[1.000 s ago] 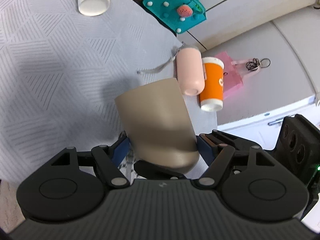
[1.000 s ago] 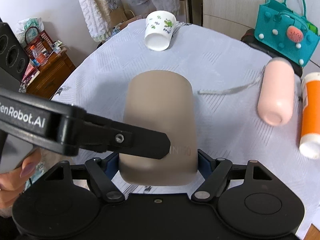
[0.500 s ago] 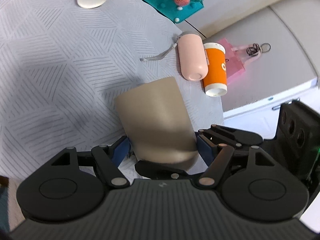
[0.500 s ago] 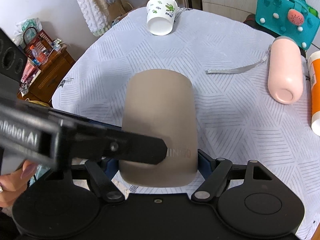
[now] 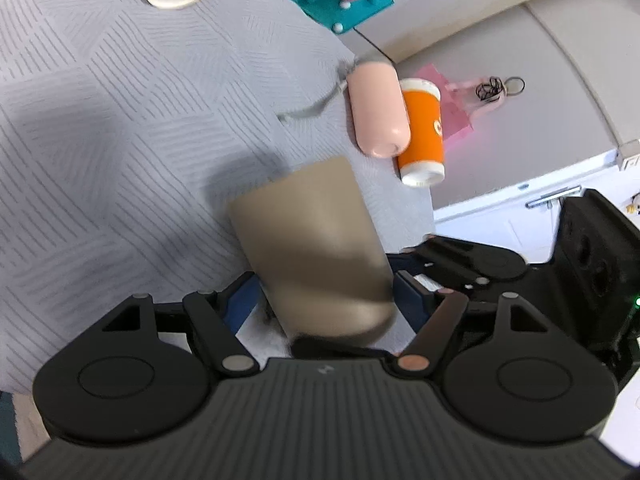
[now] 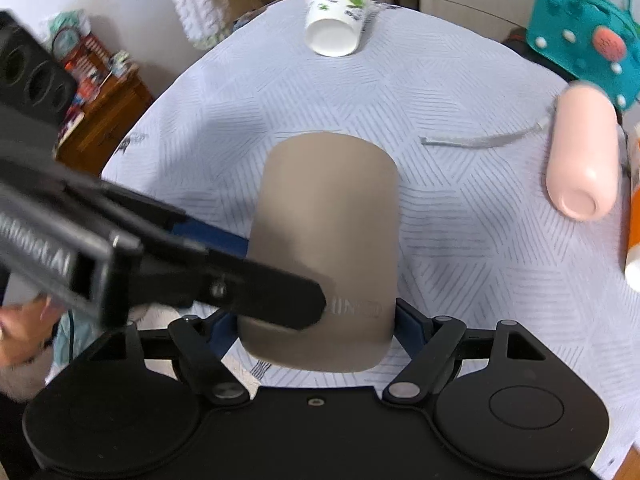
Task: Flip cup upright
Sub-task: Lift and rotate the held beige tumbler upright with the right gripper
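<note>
A taupe cup (image 6: 326,240) is held in the air above the table, its closed base pointing away from both cameras. My right gripper (image 6: 316,328) is shut on its lower sides. My left gripper (image 5: 326,296) is shut on the same cup (image 5: 316,248) from the left; its black finger (image 6: 240,284) crosses the cup's front in the right wrist view. The cup's mouth is hidden near the gripper bodies.
A white cup with green prints (image 6: 336,16) lies at the table's far side. A pink bottle (image 6: 582,152) with a grey strap and an orange cup (image 5: 422,132) lie at the right. A teal bag (image 6: 588,28) stands beyond the round table's (image 6: 460,280) edge.
Both grippers keep hold of the cup. The views have shifted and blurred a little, so the cup and grippers are moving slightly over the table.
</note>
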A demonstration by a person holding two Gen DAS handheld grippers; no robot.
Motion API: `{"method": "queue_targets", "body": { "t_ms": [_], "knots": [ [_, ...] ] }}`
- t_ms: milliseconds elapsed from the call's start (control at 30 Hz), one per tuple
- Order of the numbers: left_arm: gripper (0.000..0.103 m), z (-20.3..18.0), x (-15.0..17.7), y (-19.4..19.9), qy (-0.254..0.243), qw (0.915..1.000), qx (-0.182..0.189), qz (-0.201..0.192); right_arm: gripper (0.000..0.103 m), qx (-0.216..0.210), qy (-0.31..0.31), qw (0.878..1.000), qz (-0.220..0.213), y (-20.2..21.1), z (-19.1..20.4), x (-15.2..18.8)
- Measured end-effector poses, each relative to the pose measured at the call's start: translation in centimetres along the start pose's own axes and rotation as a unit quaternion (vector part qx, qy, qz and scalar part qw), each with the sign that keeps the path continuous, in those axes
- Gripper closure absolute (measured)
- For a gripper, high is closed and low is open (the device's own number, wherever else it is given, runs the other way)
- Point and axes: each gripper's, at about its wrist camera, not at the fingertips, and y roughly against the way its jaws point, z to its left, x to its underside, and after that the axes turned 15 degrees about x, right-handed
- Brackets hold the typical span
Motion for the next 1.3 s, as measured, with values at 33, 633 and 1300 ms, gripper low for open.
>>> {"method": "queue_targets", "body": {
  "t_ms": [33,633,1300],
  "knots": [
    [0.030,0.1,0.0,0.5,-0.001,1.0000,0.001,-0.010,0.009,0.006,0.008,1.000,-0.010,0.4,0.1,-0.1],
    [0.026,1.3,0.0,-0.2,0.005,0.9992,0.023,-0.033,0.019,-0.049,0.019,0.999,0.003,0.0,-1.5,-2.6],
    [0.031,-3.2,1.5,0.6,-0.195,0.9764,-0.027,-0.087,0.023,0.011,0.026,0.989,-0.147,2.9,-0.8,0.8]
  ]
}}
